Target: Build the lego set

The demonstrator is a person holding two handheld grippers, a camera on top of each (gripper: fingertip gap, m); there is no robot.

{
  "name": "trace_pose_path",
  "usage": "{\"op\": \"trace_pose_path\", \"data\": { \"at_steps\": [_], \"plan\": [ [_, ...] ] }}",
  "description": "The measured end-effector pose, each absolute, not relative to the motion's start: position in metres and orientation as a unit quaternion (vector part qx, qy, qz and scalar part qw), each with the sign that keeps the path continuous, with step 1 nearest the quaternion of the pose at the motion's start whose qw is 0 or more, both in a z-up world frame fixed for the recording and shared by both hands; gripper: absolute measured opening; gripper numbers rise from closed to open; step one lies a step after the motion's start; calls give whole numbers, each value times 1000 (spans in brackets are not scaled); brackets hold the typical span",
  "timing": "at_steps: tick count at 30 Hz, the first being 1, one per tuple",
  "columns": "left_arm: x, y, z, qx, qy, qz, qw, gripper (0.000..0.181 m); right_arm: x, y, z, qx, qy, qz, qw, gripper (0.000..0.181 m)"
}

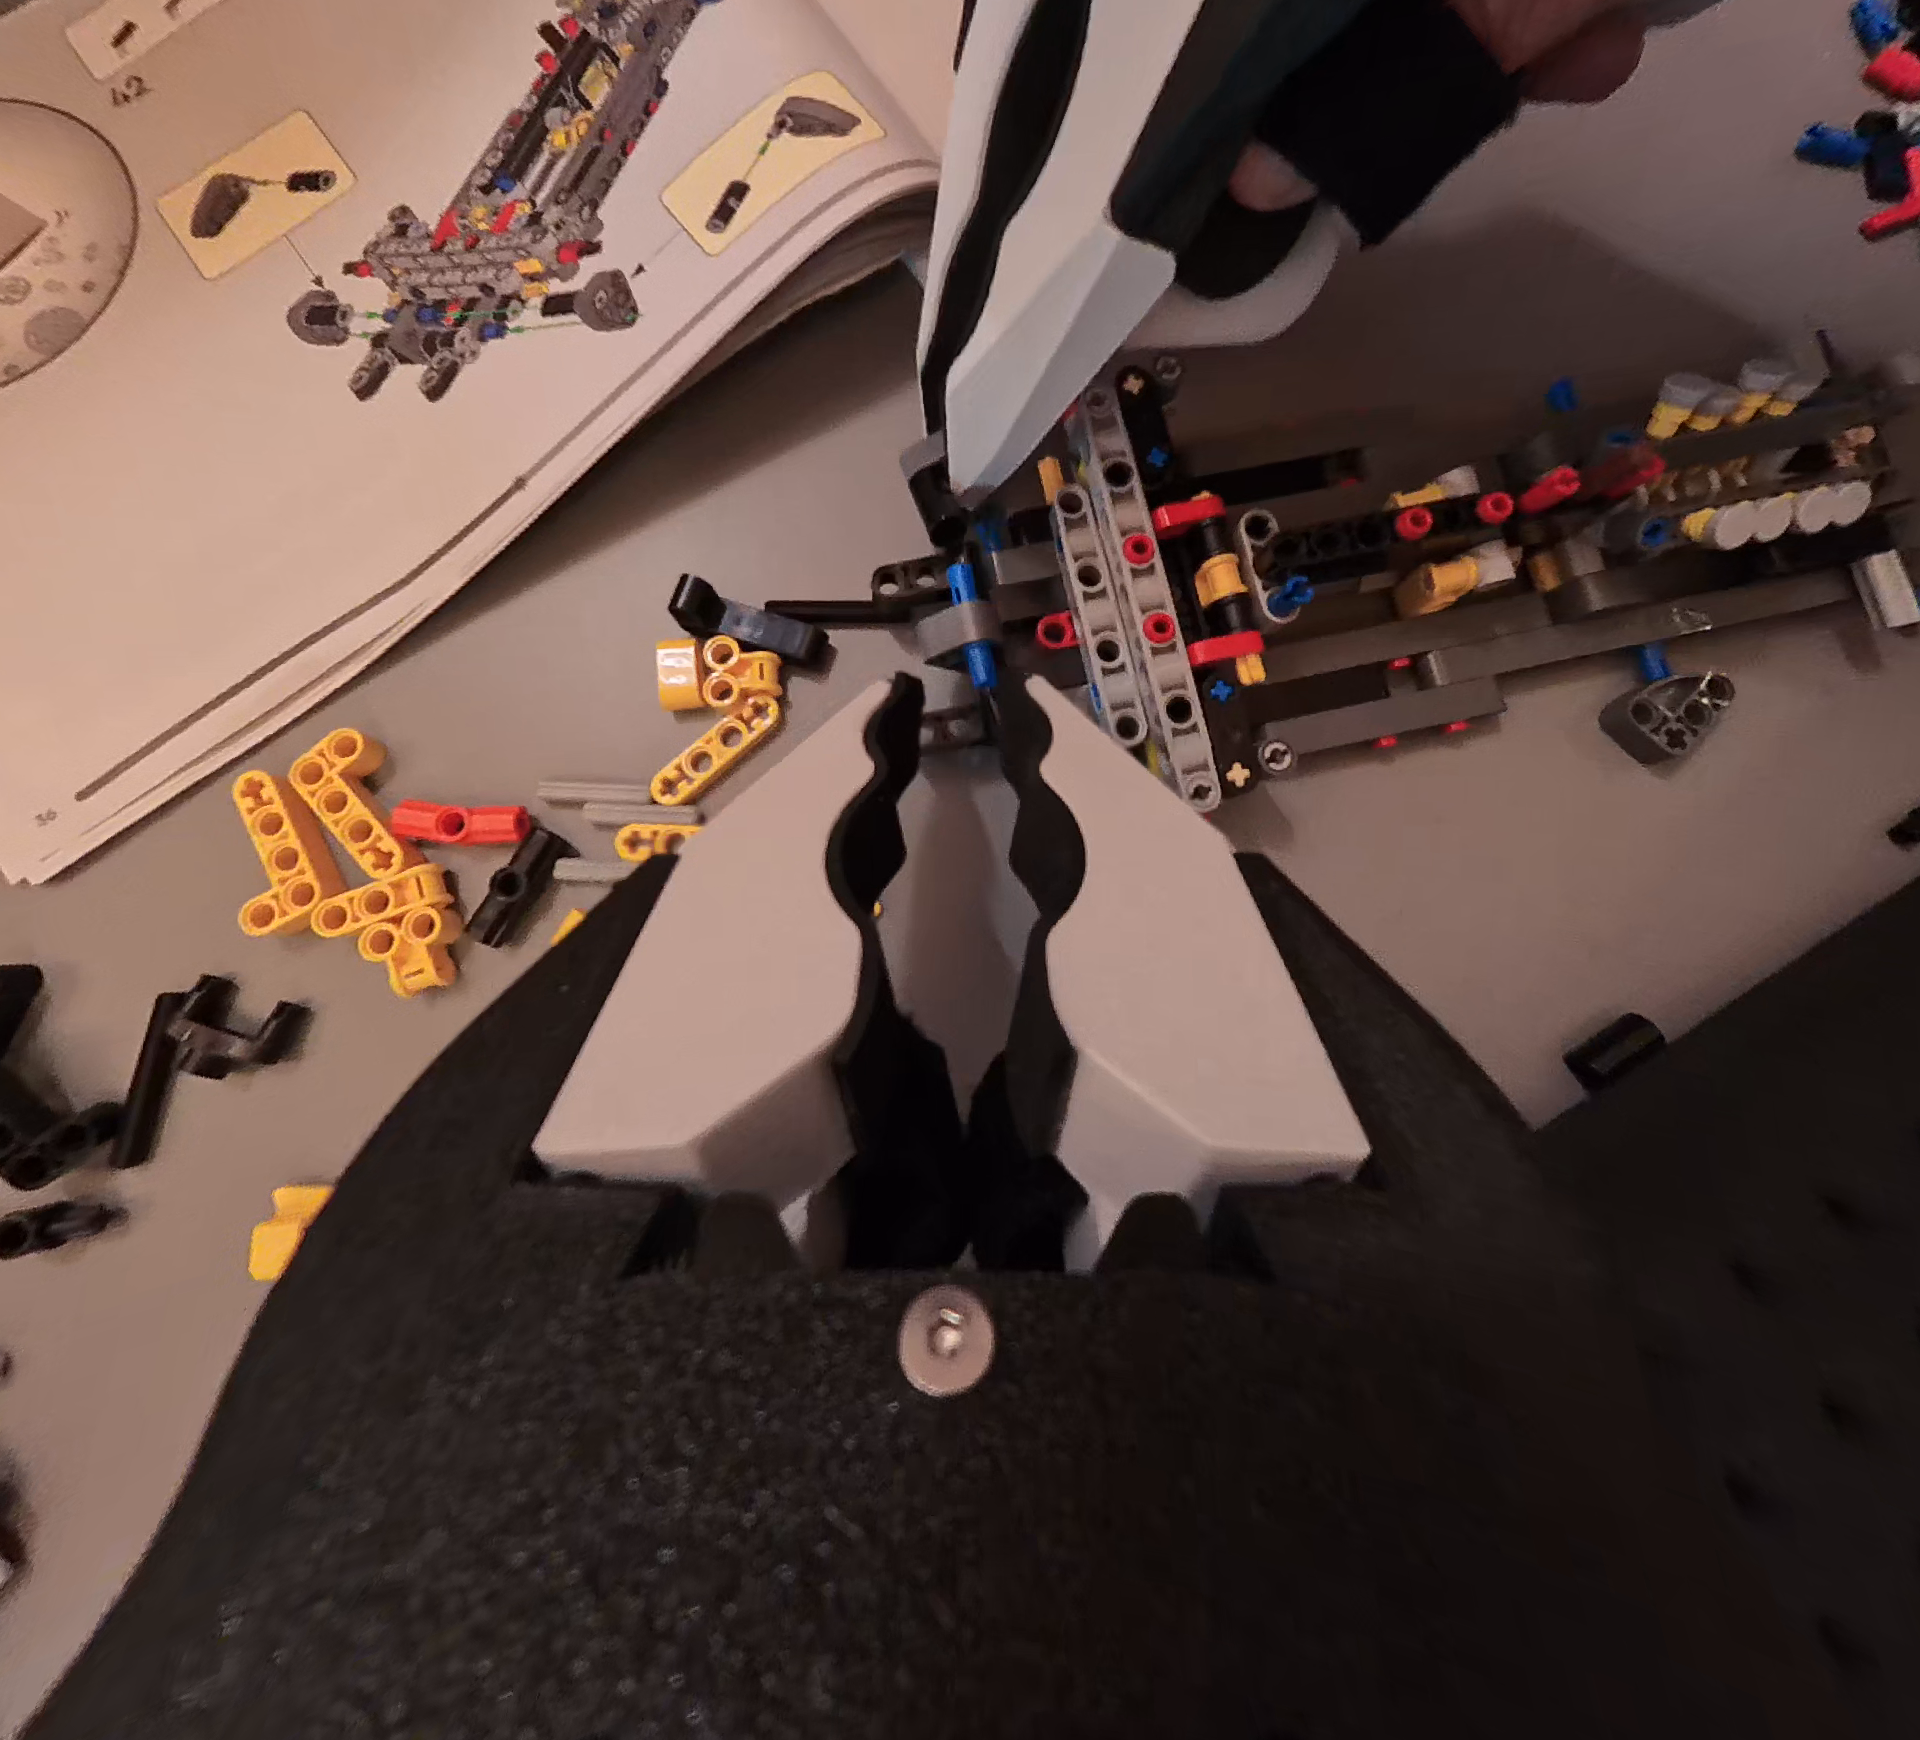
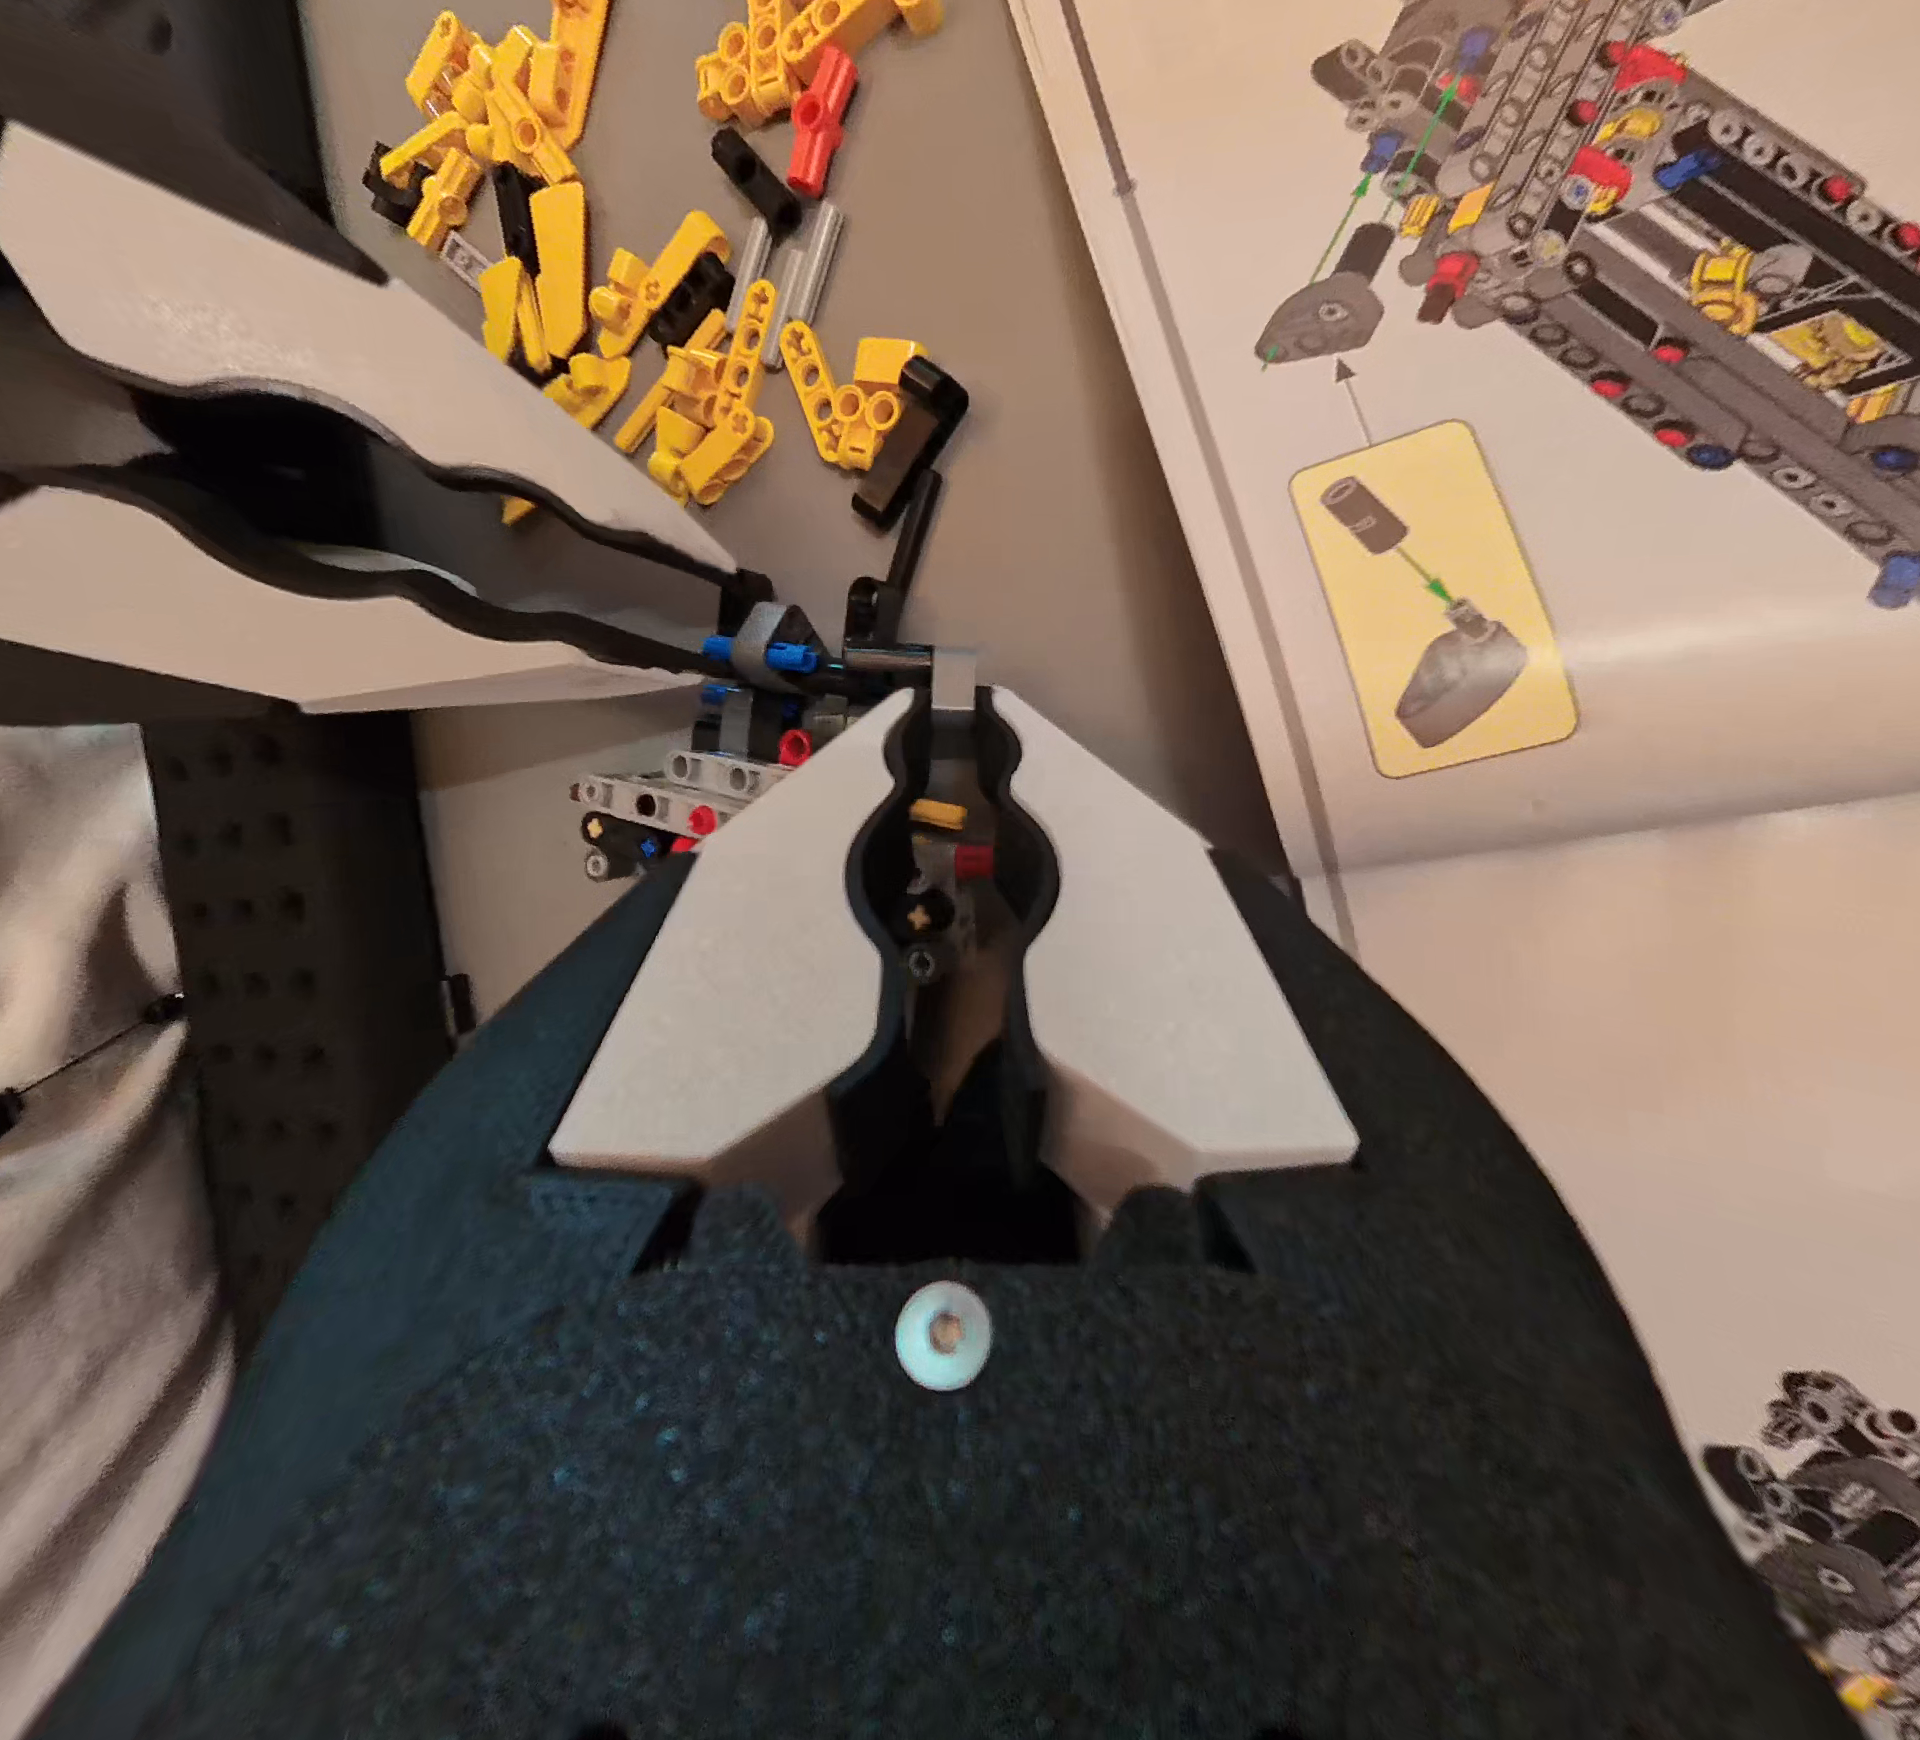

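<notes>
The half-built lego model [image 1: 1351,589], a long grey and black frame with red, blue and yellow pins, lies on the grey table. My left gripper [image 1: 966,693] is closed narrowly on the model's front end, around a black axle by a grey piece with blue pins [image 2: 774,641]. This gripper also shows at the left of the right wrist view [image 2: 717,630]. My right gripper [image 2: 948,698] is shut on a small light grey piece [image 2: 954,674] and holds it against the model's front corner. It comes in from above in the left wrist view [image 1: 951,469].
The open instruction booklet [image 1: 416,236] lies beside the model's front. Loose yellow beams [image 1: 332,859] and black parts [image 1: 197,1036] lie left of my left gripper. Red and blue pins [image 1: 1881,111] lie at the far right. A grey rounded piece [image 1: 1662,714] sits near the model.
</notes>
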State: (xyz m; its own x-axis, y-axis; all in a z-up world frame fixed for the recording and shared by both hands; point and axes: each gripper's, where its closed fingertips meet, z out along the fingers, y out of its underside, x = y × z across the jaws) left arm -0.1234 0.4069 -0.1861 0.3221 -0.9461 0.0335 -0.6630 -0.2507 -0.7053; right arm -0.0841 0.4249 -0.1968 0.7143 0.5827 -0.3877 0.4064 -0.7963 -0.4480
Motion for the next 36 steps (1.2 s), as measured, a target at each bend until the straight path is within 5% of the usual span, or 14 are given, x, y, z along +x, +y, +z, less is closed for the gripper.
{"op": "trace_pose_path", "data": {
  "at_steps": [36],
  "plan": [
    [-116, 403, -191, -755, 532, -236, 304, 2, -84, 423, -198, -941, -215, 218, 144, 7]
  ]
}}
